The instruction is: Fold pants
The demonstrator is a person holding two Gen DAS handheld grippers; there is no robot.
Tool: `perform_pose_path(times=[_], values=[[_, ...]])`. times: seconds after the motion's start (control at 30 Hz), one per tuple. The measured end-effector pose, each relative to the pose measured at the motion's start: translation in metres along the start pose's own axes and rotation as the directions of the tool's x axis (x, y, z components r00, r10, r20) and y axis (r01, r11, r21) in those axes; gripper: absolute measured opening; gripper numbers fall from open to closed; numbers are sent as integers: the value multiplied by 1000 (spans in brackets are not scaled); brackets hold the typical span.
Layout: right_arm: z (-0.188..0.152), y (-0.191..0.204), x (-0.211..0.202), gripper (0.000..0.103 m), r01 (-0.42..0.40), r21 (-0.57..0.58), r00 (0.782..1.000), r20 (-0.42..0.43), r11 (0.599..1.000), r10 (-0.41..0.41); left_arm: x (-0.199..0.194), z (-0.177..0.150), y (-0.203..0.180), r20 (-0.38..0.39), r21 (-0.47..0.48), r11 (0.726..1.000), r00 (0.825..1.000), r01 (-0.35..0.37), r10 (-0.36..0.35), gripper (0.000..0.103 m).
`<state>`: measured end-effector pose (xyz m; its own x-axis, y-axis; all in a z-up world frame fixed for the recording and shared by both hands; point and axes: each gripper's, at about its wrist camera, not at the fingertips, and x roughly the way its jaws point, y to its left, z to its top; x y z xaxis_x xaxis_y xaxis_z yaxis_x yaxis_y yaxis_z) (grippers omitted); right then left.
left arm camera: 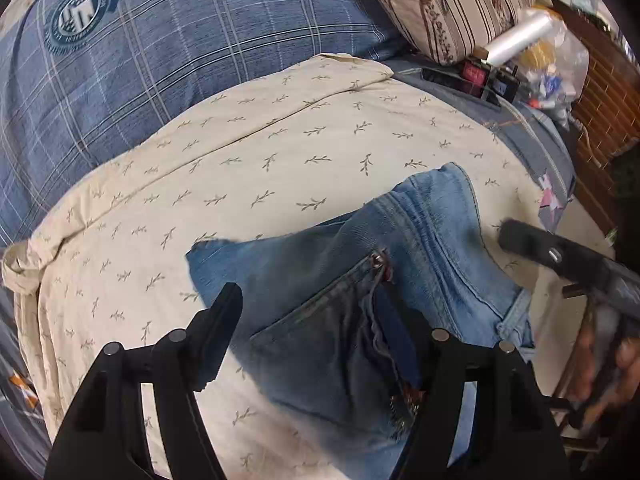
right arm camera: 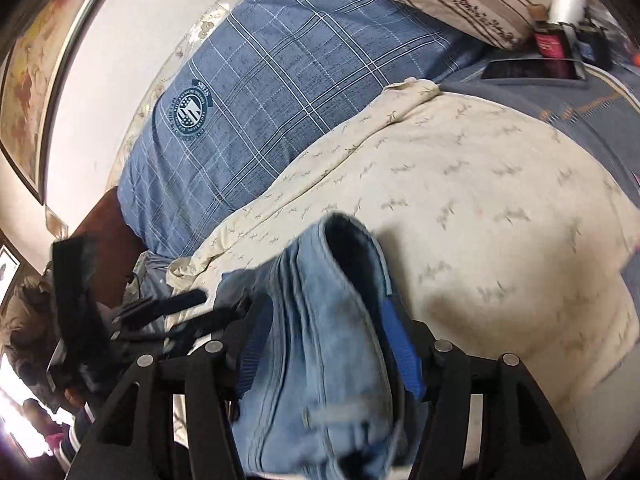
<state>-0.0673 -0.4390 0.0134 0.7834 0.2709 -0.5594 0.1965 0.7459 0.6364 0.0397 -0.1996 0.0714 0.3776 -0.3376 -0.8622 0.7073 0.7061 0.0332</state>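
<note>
Light blue jeans (left arm camera: pixel 432 220) lie bunched in folded layers on a cream sheet (left arm camera: pixel 280 152) printed with small sprigs. My left gripper (left arm camera: pixel 308 300) hangs over the pocket area, its jaws wide apart. The left finger is at the denim's edge and the blue-padded right finger rests on the pocket seam, neither pinching. In the right wrist view a thick fold of the jeans (right arm camera: pixel 320 360) stands between the blue pads of my right gripper (right arm camera: pixel 324 312), whose jaws are parted and loose around it. The right gripper (left arm camera: pixel 516 236) also shows blurred at the right edge of the left wrist view.
A blue plaid quilt (left arm camera: pixel 160 40) with a round crest covers the far side of the bed. A striped pillow (left arm camera: pixel 452 4) lies at the back right. Beside it sit dark boxes (left arm camera: pixel 476 74), a clear roll (left arm camera: pixel 516 36) and a plastic bag (left arm camera: pixel 560 64). A brick wall (left arm camera: pixel 600 96) runs along the right.
</note>
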Motion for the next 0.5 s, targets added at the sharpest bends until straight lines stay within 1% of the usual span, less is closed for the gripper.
perform_pose_path(times=[0.03,0.07,0.13,0.17,0.2,0.23,0.27,0.3,0.33,0.37,0.4,0.43,0.47,0.5], values=[[2,0,1,61,5,1,1000,-1,1000,-5,-4,-1,8,4,-32,999,1000,10,-10,70],[6,0,4,62,8,2,1000,0,1000,-8,-9,-4,23,20,-97,995,1000,3,-1,70],[12,-2,9,64,14,7,1000,0,1000,-14,-11,-11,50,27,-213,977,1000,-2,8,71],[14,-2,12,66,17,7,1000,0,1000,-17,-9,-16,65,17,-281,960,1000,14,-10,72],[17,-1,20,67,23,0,1000,-16,1000,-23,-3,-23,82,-4,-366,929,999,47,-53,72],[17,-1,26,68,31,-9,999,-32,999,-31,4,-28,91,-19,-415,906,995,79,-95,72],[17,0,34,68,39,-23,998,-45,999,-40,17,-34,100,-49,-466,877,986,118,-159,72],[17,2,41,68,36,-40,998,-54,999,-38,30,-39,104,-75,-496,856,974,147,-211,73],[17,6,50,58,29,-78,997,-63,997,-34,41,-42,105,-89,-519,837,963,174,-255,73],[18,15,56,5,7,-124,996,-84,992,-18,52,-45,106,-97,-554,806,946,208,-311,73],[21,26,57,7,-26,-157,995,-101,987,10,55,-46,105,-84,-581,777,932,241,-352,65],[24,37,51,5,-49,-188,996,-78,981,35,53,-45,104,-55,-594,756,924,274,-379,57],[27,49,43,5,-67,-235,997,-49,970,57,49,-41,103,-20,-594,745,920,304,-391,48],[31,58,35,5,-72,-272,997,-22,960,69,43,-36,102,5,-582,755,931,300,-366,48]])
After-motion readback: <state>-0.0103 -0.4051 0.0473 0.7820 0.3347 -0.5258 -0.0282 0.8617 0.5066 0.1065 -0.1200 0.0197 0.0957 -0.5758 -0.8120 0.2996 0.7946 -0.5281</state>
